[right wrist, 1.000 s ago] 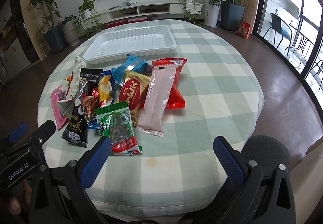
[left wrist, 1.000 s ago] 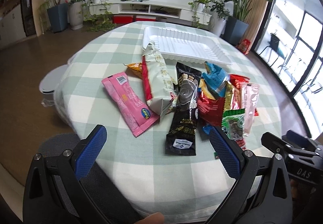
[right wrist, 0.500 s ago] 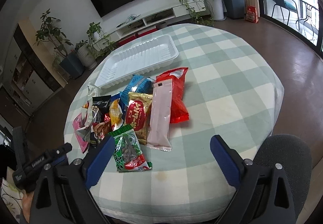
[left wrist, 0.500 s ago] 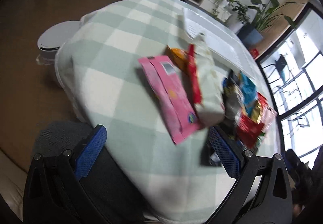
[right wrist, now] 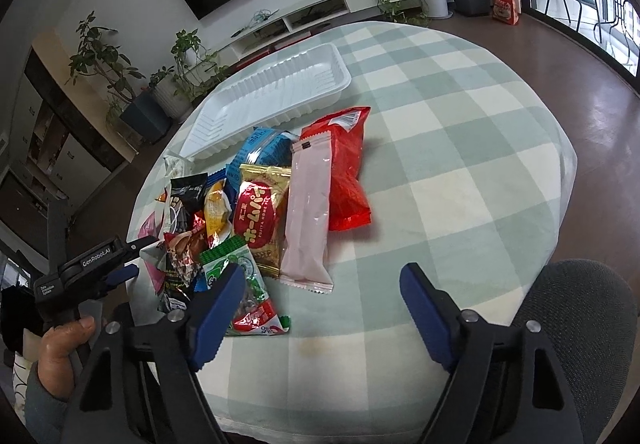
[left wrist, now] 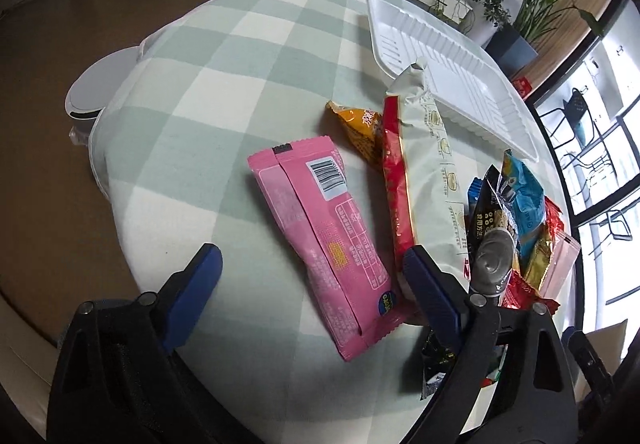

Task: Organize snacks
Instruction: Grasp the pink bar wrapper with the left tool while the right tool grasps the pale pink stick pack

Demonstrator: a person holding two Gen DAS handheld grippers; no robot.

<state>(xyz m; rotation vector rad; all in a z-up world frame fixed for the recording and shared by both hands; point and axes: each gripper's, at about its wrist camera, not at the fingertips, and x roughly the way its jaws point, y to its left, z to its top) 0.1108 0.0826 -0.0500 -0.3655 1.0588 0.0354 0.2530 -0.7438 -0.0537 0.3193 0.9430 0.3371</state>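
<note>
My left claw (left wrist: 310, 268) hangs over the near left part of the bench (left wrist: 248, 55), its jaws wide but just now closing a little, with the pink wafer packet (left wrist: 320, 228) lying between them, untouched by either pad. That packet sits flat and apart from the main heap, its near end towards me and its barcode end pointing away, so I judge it the piece to take first. To do it well I would come straight down over the middle of the packet, keep both pads clear of the red-and-cream long packet (left wrist: 424, 171) just to its right, and pinch across the narrow width, not along the length. It is thin and slippery film, so a shallow pinch could slide off; I would press the pads down to the cloth before closing.

My right claw (right wrist: 322, 292) is also wide, its jaws just now narrowing with nothing between the pads; the green nut packet (right wrist: 240, 280) lies under its left finger and the pale pink packet (right wrist: 308, 211) lies just beyond. I would hold that claw back so the two do not crowd each other.

The white tray (right wrist: 224, 115) stands empty at the far side, behind the heap, and I take it as the place for the snacks.
</note>
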